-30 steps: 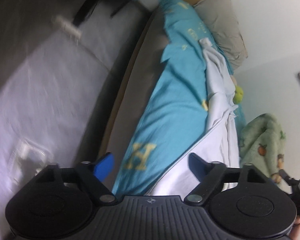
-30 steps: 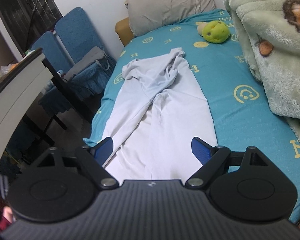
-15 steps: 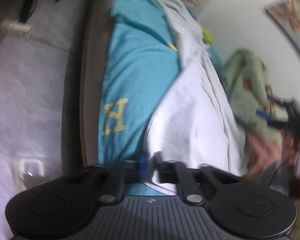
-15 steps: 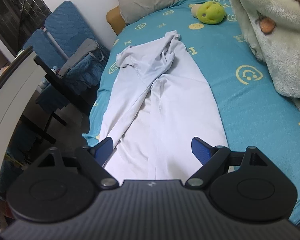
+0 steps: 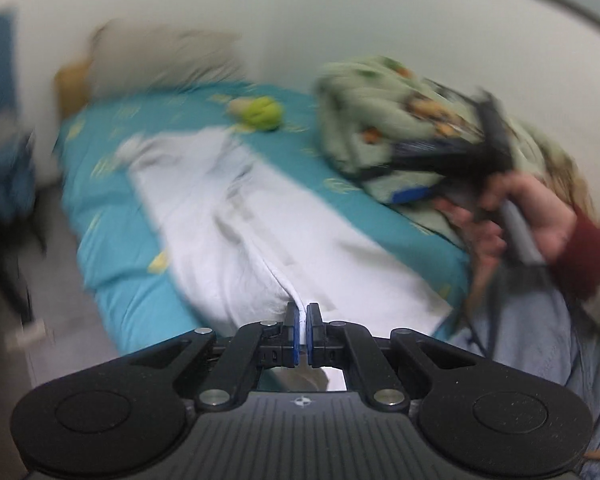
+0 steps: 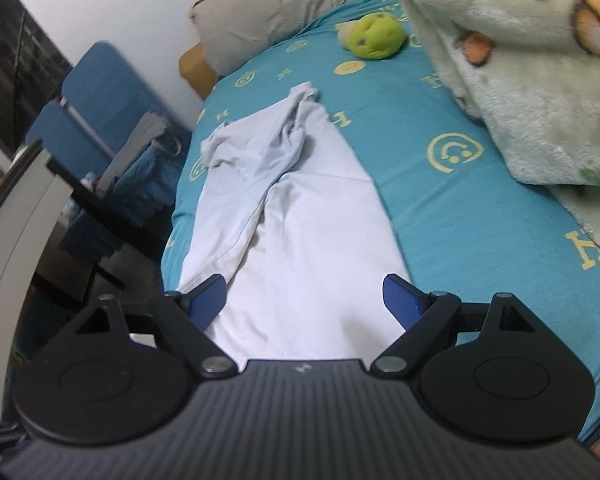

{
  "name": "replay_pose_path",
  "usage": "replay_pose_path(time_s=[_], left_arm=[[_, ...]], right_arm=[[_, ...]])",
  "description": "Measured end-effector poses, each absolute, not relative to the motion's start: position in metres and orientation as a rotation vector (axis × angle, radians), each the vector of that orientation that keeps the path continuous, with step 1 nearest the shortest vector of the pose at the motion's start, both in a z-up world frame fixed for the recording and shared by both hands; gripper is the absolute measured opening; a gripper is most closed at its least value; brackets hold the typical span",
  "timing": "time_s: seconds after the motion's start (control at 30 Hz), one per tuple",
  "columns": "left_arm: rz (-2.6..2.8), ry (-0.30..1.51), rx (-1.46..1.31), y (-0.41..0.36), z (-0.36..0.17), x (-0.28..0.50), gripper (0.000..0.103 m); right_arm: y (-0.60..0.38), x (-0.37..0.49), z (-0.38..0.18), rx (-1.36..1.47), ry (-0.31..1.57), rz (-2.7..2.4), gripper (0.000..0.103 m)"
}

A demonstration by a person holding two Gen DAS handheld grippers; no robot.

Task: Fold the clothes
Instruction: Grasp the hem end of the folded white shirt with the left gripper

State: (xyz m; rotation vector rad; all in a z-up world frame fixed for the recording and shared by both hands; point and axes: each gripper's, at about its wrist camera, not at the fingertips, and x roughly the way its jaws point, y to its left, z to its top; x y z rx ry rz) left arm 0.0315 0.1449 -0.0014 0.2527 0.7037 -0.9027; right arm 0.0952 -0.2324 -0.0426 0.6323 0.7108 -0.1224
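White garment [image 5: 260, 240] hem pinched in left gripper [image 5: 303, 330] jaws; right gripper [image 6: 304, 296] jaws gape above it.

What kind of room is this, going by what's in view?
Most likely a bedroom: a bed with a teal sheet, a grey pillow at its head, and a fleece blanket heaped beside the white garment.

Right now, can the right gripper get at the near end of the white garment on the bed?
Probably yes. The right gripper is open with the white garment right ahead between its fingers, and nothing lies on that end. The blanket sits off to the side.
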Motion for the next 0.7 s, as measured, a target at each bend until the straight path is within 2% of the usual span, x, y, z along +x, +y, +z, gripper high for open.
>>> replay_pose_path(time_s=[0.17,0.37,0.47,0.5,0.53,0.6,0.7], left_arm=[[-0.944,0.737,0.426,0.046,-0.031,-0.009,0.003],[-0.847,1.006,0.514,-0.014,-0.109,0.0,0.008],[-0.826,1.043,0.517,-0.017,-0.119,0.004,0.026],[-0.823,1.044,0.485,-0.014,-0.115,0.008,0.045],[-0.819,1.045,0.452,-0.011,-0.111,0.012,0.06],[-0.806,1.042,0.328,0.006,-0.1,0.023,0.07],[-0.703,1.037,0.123,0.036,-0.088,0.048,0.078]], right_arm=[[-0.245,0.09,-0.044,0.676,0.697,-0.133,0.087],[-0.256,0.089,-0.052,0.692,0.745,-0.113,0.087],[-0.262,0.086,-0.057,0.694,0.782,-0.091,0.087],[-0.265,0.085,-0.059,0.699,0.794,-0.086,0.087],[-0.267,0.083,-0.062,0.705,0.806,-0.088,0.087],[-0.272,0.08,-0.071,0.72,0.84,-0.117,0.087],[-0.28,0.081,-0.089,0.759,0.912,-0.191,0.087]])
